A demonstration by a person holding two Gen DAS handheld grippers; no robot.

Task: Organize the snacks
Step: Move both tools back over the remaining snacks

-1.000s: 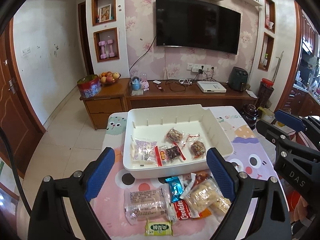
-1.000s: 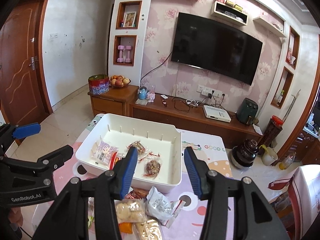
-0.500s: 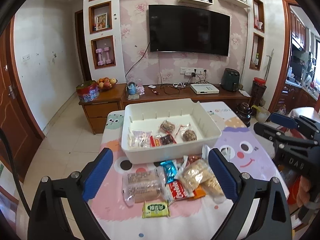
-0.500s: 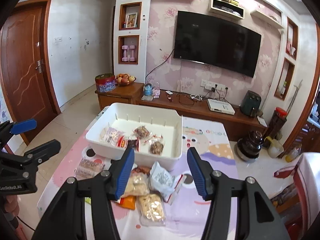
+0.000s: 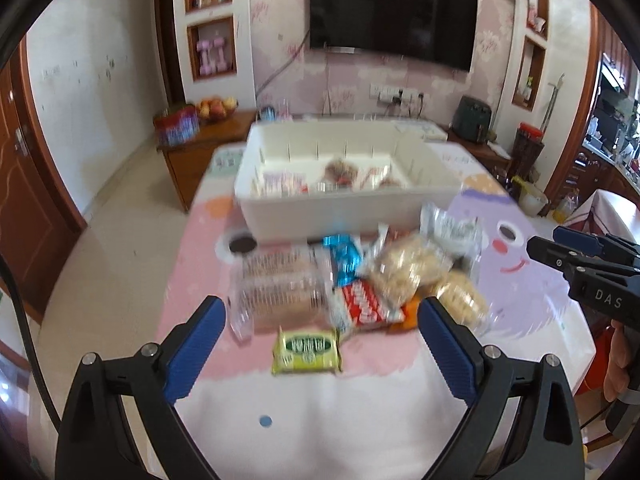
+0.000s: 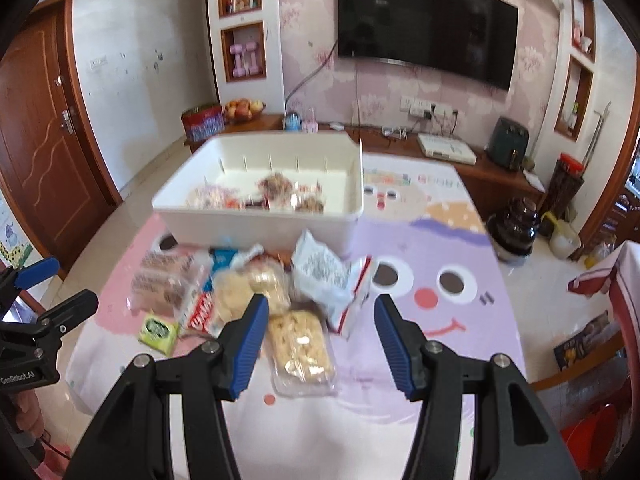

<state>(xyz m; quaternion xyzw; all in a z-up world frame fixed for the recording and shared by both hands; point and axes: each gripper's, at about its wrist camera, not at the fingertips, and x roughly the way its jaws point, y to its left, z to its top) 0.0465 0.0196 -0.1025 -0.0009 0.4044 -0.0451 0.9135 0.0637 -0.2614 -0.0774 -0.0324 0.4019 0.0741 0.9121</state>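
A white bin [image 5: 340, 208] [image 6: 256, 224] stands mid-table with several wrapped snacks inside. In front of it lies a loose pile: a clear cracker pack [image 5: 280, 284], a blue packet [image 5: 344, 258], a red-and-white packet [image 5: 362, 306], a green packet [image 5: 306, 346] [image 6: 158, 330], pastry bags [image 5: 404, 270], a white foil bag [image 6: 324, 276] and a clear pastry pack [image 6: 300, 344]. My left gripper [image 5: 320, 312] hovers open above the pile's near side, over the green packet. My right gripper [image 6: 320, 300] is open above the pastry pack and touches nothing.
The cartoon tablecloth [image 6: 440, 320] has bare room to the right of the pile. A dark pot [image 6: 516, 224] stands beyond the table's right edge. A wooden TV cabinet [image 6: 460, 168] runs behind the bin. Each gripper shows at the other view's edge, held by a hand [image 5: 616, 364].
Both grippers have sunk toward the table and drawn back from the bin to over the loose pile. The right jaws stand a little wider. No snack has moved.
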